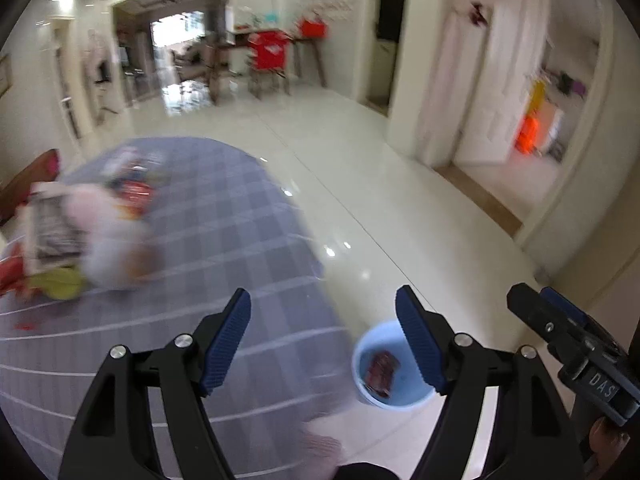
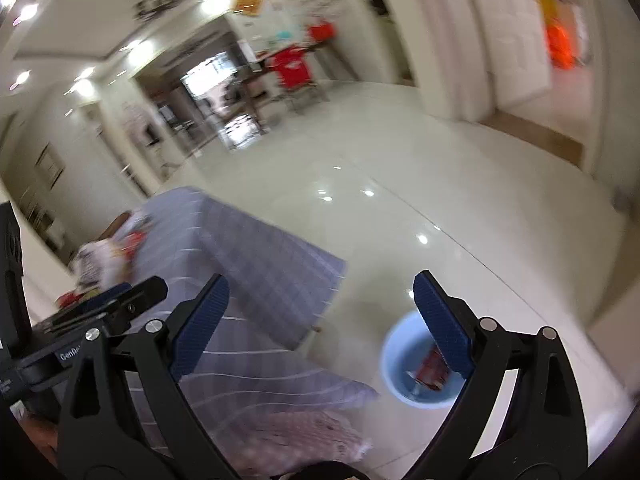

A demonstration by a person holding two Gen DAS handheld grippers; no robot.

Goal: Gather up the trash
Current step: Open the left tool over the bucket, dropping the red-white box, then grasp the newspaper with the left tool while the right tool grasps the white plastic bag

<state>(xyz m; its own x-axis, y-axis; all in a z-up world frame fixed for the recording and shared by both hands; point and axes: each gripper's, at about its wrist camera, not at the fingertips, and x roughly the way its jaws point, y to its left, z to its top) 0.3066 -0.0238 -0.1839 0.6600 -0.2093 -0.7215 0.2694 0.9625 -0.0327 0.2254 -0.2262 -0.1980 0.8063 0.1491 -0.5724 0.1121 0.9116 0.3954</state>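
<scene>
My left gripper (image 1: 324, 336) stands open over the table's edge with nothing between its blue pads. A light blue bin (image 1: 394, 364) stands on the floor just beyond, partly behind the right finger, with a red wrapper (image 1: 382, 372) lying inside. My right gripper (image 2: 320, 320) is open and empty too, and its side shows at the right edge of the left wrist view (image 1: 560, 316). Its own view has the bin (image 2: 416, 376) and wrapper (image 2: 432, 370) behind its right finger. A blurred pile of trash (image 1: 92, 228) lies on the table's far left.
The table wears a blue-grey checked cloth (image 1: 224, 232) (image 2: 256, 256). Glossy white floor tiles (image 1: 380, 184) stretch toward a dining table and chairs (image 1: 268, 60) at the back. A white door (image 1: 508, 80) is on the right. Pinkish patterned fabric (image 2: 304, 436) sits near the bottom edge.
</scene>
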